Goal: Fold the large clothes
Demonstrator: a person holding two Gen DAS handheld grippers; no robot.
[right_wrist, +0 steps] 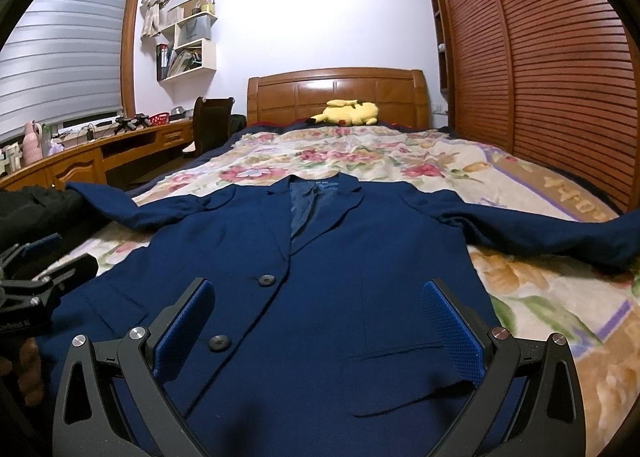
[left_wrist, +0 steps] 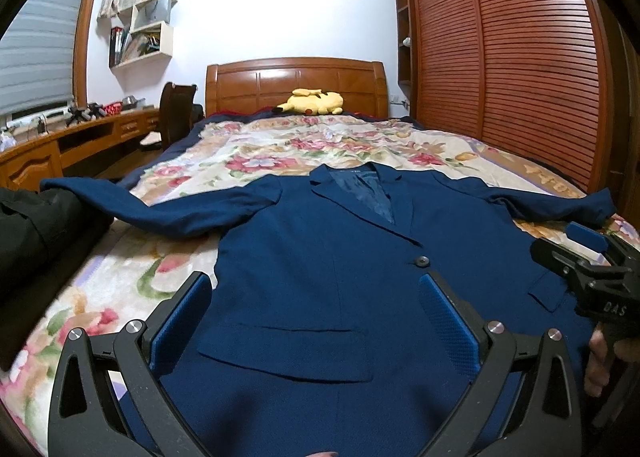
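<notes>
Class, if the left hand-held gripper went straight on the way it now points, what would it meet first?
Probably the navy blue wool-like blazer spread on the floral bedspread: the open left hand-held gripper points along its front, though its height above the cloth is unclear.

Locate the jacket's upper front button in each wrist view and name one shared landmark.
Left wrist view: upper button sits right of centre, just above the right fingertip.
Right wrist view: upper button sits left of centre, above a second button.
Shared landmark: yellow plush toy at the headboard.
</notes>
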